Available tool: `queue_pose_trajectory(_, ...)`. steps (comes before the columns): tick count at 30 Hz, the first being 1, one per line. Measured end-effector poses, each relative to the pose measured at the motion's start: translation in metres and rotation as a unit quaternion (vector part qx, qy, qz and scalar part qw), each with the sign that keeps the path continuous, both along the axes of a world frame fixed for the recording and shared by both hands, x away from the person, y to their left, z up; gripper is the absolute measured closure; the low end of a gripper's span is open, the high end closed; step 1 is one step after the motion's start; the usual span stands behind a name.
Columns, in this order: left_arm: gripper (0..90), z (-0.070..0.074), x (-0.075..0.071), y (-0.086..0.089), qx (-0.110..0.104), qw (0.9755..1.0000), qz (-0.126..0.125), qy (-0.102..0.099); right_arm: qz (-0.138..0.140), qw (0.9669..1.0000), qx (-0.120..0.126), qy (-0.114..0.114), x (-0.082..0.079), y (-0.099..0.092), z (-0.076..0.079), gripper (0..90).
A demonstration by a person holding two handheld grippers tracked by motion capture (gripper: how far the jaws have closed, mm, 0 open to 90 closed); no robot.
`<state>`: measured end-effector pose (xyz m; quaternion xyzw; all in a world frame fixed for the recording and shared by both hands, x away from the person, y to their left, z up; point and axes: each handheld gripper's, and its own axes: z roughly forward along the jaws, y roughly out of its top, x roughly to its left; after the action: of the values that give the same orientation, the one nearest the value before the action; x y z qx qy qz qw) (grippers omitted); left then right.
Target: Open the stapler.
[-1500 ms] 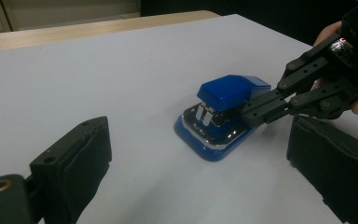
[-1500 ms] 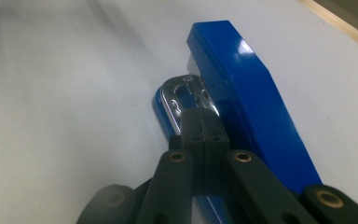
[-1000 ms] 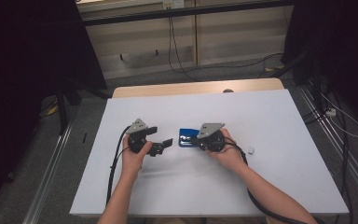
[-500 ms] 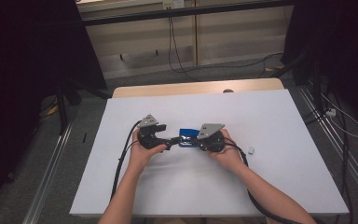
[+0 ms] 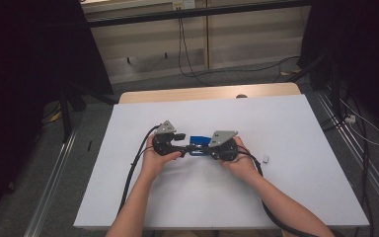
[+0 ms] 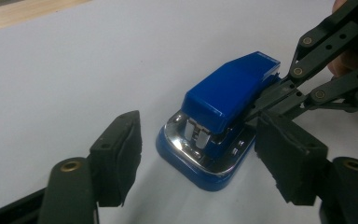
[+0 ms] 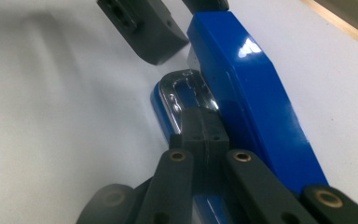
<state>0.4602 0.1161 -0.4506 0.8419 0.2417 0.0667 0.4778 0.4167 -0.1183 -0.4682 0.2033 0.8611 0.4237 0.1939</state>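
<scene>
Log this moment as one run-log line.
object: blue stapler on white table | right gripper: shut, resting beside stapler's hood | left gripper: open, jaws just closing around stapler's front, no contact

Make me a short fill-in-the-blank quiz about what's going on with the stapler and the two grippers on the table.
The stapler is coloured ____.
It rests on a ____ table.
The right gripper is ____ beside the stapler's top.
The left gripper faces the stapler's metal front, its jaws standing ____.

Missing words: blue; white; shut; open
</scene>
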Motion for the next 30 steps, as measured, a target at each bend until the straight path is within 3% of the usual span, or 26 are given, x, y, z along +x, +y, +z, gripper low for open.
queue_pose_trajectory(18, 53.8, -0.0033, 0.0051, -0.0063, -0.001, 0.9995, -0.032, -0.001, 0.000, 1.0000, 0.002, 0.003, 0.0002, -0.0003, 0.0000, 90.0)
queue_pose_trajectory(24, 55.3, -0.0035, 0.0064, -0.0082, -0.004, 0.9991, -0.041, -0.002, 0.001, 1.0000, 0.003, 0.004, 0.0005, -0.0005, 0.0001, 90.0)
queue_pose_trajectory(30, 55.8, -0.0022, 0.0069, -0.0087, 0.007, 0.9990, -0.045, -0.003, 0.001, 1.0000, 0.003, 0.005, 0.0006, -0.0006, 0.0001, 90.0)
